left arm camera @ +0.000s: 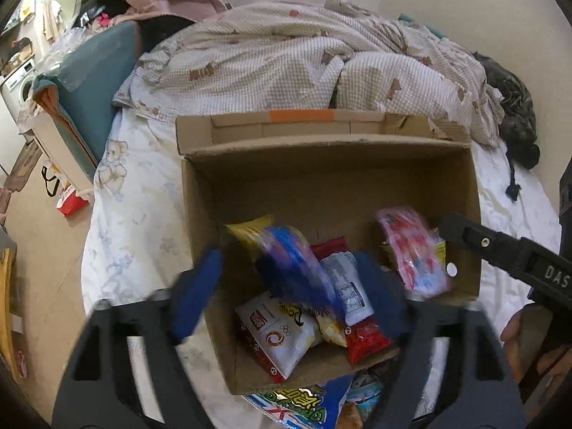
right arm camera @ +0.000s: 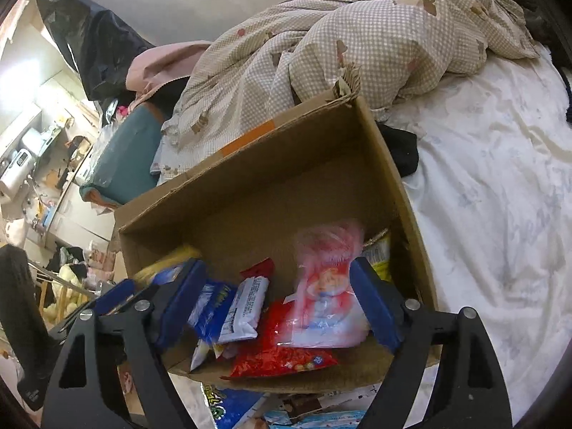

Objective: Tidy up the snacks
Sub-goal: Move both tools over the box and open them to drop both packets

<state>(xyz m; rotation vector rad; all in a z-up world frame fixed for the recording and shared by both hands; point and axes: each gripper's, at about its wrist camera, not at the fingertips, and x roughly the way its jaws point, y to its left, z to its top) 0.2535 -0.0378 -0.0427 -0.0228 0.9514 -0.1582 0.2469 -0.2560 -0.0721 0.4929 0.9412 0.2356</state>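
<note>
An open cardboard box [left arm camera: 332, 175] stands on the bed and holds several snack packets. My left gripper [left arm camera: 289, 289] is open above the box's near end; a blurred blue packet [left arm camera: 293, 264] is between its fingers, in mid-air. My right gripper [right arm camera: 279, 304] is open over the box [right arm camera: 250, 193]; a blurred pink-and-white packet [right arm camera: 325, 293] is between its fingers, and it also shows in the left wrist view [left arm camera: 414, 250]. A red packet [right arm camera: 282, 354], a white packet [left arm camera: 282, 332] and a yellow packet [left arm camera: 250, 230] lie in the box.
A checked duvet [left arm camera: 304, 57] is heaped behind the box. More snack packets [left arm camera: 304, 404] lie on the white sheet [right arm camera: 493, 196] in front of the box. A teal headboard [left arm camera: 93, 82] is at the left, with floor clutter beyond.
</note>
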